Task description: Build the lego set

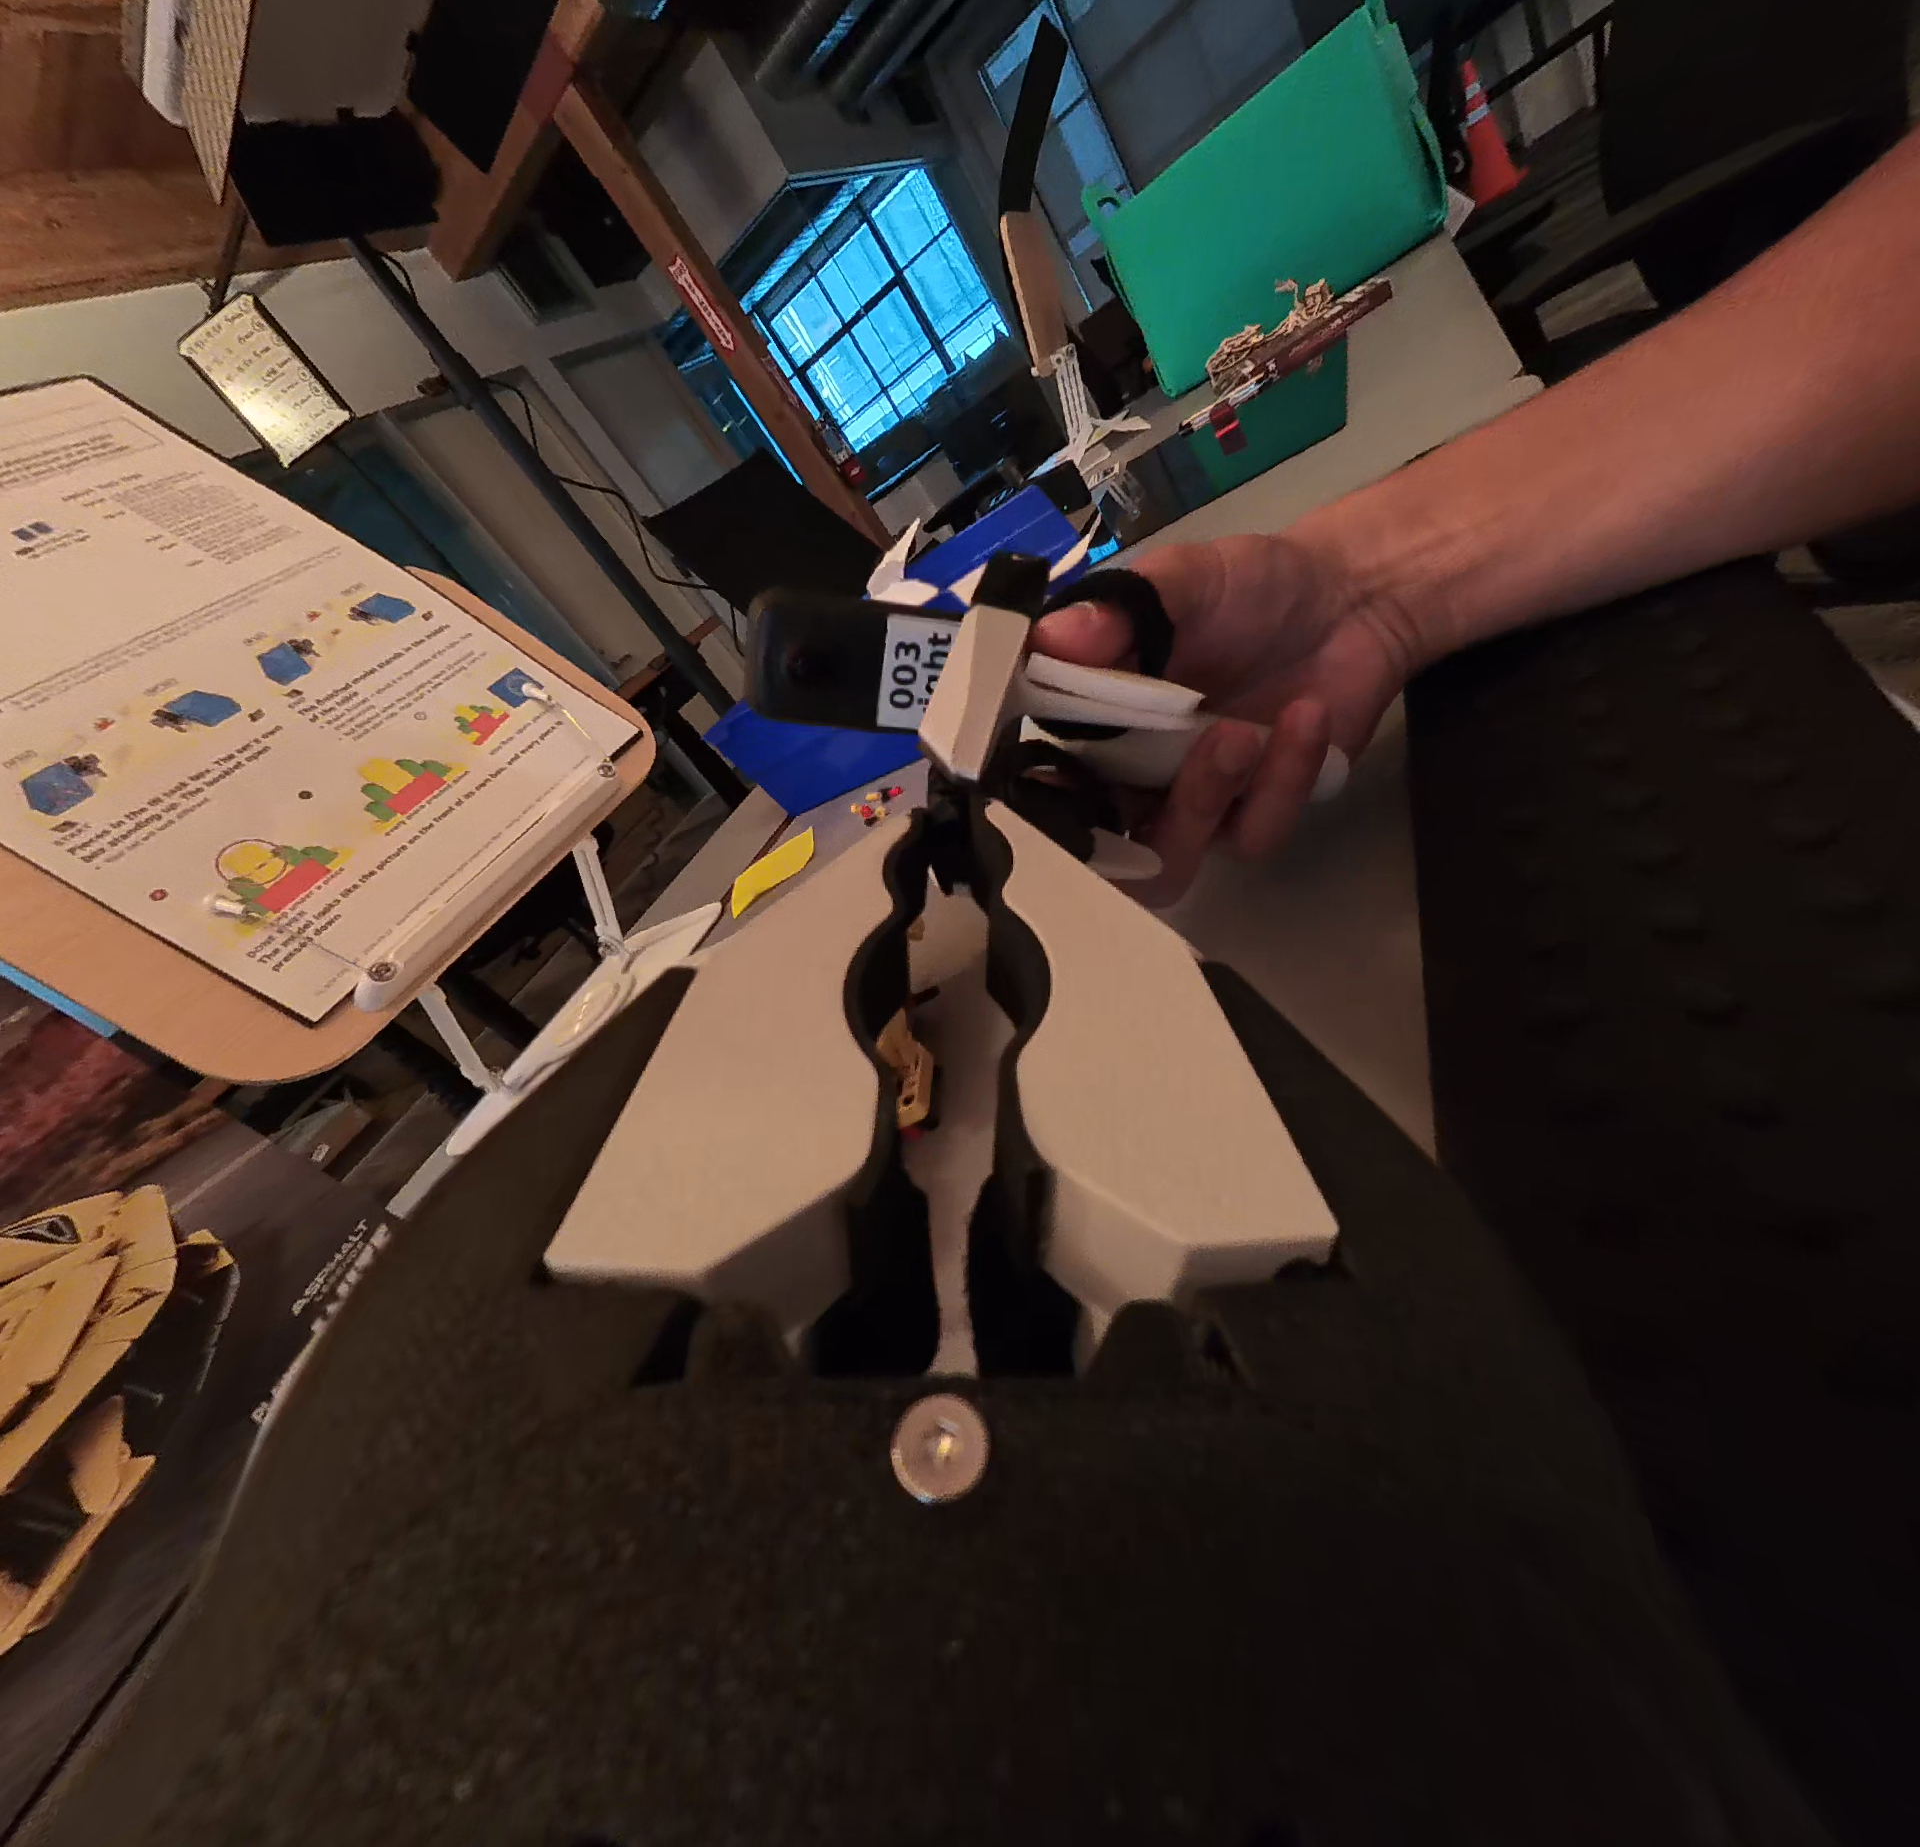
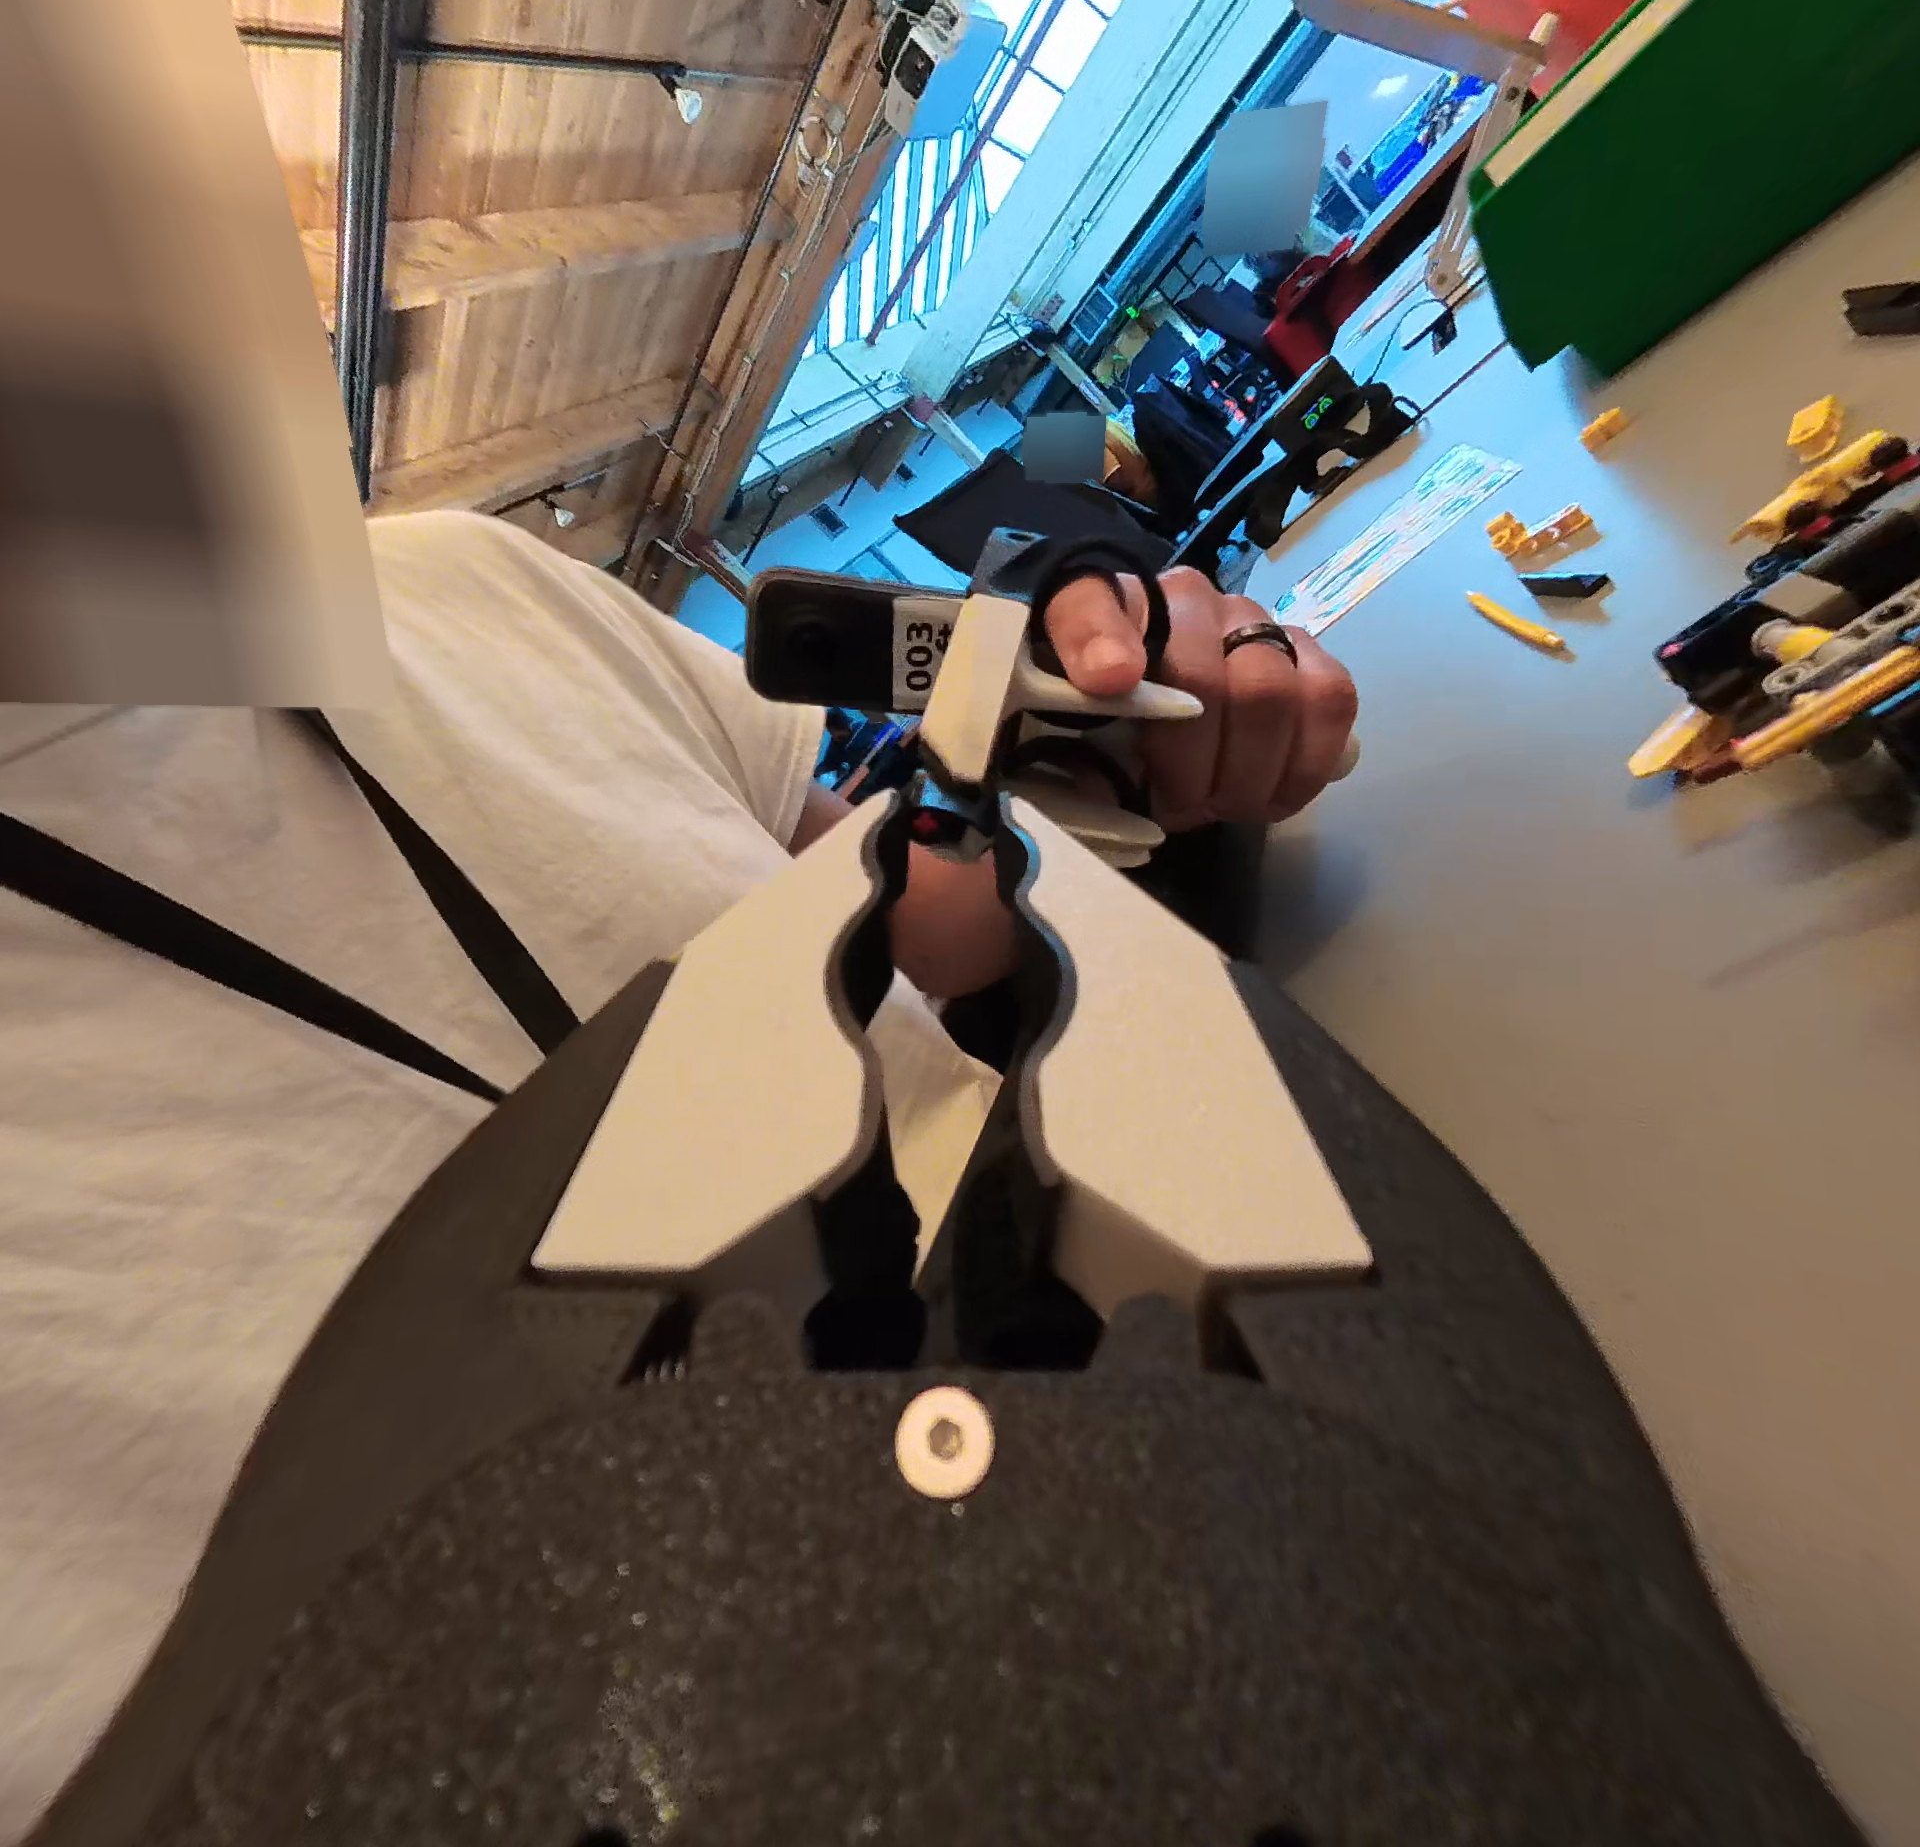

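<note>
My left gripper [image 1: 948, 847] and right gripper [image 2: 943, 829] are held up tip to tip above the grey table. In the left wrist view my fingers close on a small black lego piece [image 1: 951, 829], and the right gripper [image 1: 961, 789] faces me from the far side of it. In the right wrist view my fingers close on a small black and grey piece with a red spot [image 2: 935, 826], and the left gripper [image 2: 961, 789] meets it from beyond. A partly built yellow and black lego car [image 2: 1787, 654] lies on the table at the right.
An instruction sheet on a wooden stand [image 1: 260, 717] is at the left, with a blue bin [image 1: 821, 753], a yellow piece [image 1: 774, 867] and a green bin [image 1: 1268, 218] behind. Loose yellow pieces [image 2: 1538, 535], a sticker sheet [image 2: 1392, 540] and a green box [image 2: 1662, 166] lie near the car. The grippers are tip to tip, or close to it.
</note>
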Available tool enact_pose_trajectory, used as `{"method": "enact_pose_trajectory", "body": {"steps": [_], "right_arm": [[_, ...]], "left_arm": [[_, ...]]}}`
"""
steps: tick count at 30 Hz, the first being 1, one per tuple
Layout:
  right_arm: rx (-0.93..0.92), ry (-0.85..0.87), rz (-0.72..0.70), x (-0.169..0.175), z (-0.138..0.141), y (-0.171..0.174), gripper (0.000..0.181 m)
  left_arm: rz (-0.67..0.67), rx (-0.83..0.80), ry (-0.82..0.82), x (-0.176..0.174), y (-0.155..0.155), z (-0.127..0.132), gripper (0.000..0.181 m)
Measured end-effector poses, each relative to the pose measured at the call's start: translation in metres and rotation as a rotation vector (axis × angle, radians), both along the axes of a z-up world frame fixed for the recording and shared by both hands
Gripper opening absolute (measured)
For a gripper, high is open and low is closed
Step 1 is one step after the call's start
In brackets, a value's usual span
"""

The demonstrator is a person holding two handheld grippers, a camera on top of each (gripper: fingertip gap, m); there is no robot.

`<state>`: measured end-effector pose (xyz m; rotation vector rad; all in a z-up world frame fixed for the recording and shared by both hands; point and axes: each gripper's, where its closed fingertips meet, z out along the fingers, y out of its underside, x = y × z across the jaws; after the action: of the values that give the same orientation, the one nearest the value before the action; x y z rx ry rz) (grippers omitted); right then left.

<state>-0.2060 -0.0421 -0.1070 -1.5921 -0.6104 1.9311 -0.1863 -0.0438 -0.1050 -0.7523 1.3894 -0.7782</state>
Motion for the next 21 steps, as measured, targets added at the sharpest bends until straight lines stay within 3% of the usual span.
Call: {"method": "enact_pose_trajectory", "body": {"steps": [6,10,14,17,21], "right_arm": [[-0.065,0.067,0.043,0.000,0.003,0.000,0.016],[-0.032,0.008,-0.006,0.001,-0.003,0.008,0.014],[-0.017,-0.064,-0.100,0.003,-0.013,0.027,0.014],[0.002,-0.120,-0.184,0.008,-0.020,0.045,0.014],[0.127,-0.206,-0.360,0.020,-0.022,0.064,0.014]], "left_arm": [[0.002,0.026,-0.003,0.000,-0.001,0.000,0.007],[0.029,0.009,0.021,0.001,0.007,-0.006,0.006],[0.090,-0.121,0.089,0.003,0.026,-0.016,0.008],[0.101,-0.271,0.142,0.003,0.037,-0.023,0.022],[0.096,-0.403,0.116,-0.001,0.048,-0.019,0.028]]}}
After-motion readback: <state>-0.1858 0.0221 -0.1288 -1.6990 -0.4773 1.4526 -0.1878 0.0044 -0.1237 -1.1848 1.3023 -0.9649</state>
